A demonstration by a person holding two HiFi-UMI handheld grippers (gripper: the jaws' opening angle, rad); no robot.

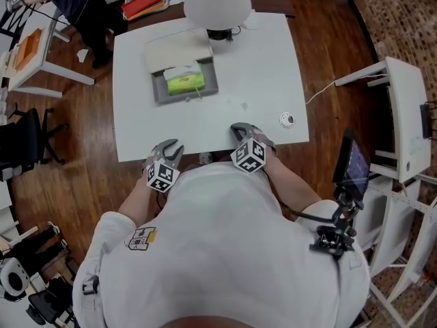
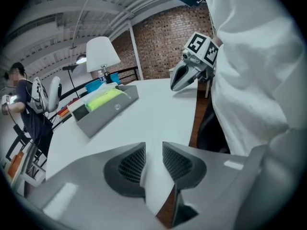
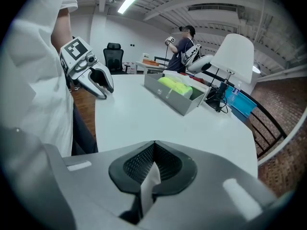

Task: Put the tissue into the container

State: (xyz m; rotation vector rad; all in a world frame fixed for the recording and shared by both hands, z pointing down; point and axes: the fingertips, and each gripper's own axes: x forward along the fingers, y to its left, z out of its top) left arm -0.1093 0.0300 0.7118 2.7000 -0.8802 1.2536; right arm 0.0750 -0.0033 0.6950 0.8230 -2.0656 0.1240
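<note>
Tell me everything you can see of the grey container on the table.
The grey rectangular container stands flat and open on the white table, on its far side, just before the white lamp. It looks like matte plastic, with low walls. A pale lid lies open behind it. Inside lie a yellow-green packet and what looks like white tissue.

table (image 1: 263, 67): smooth matt white | floor (image 1: 75, 183): glossy wood | container (image 1: 158, 94): matt grey

Overhead head view; gripper views share table (image 1: 259, 67).
</note>
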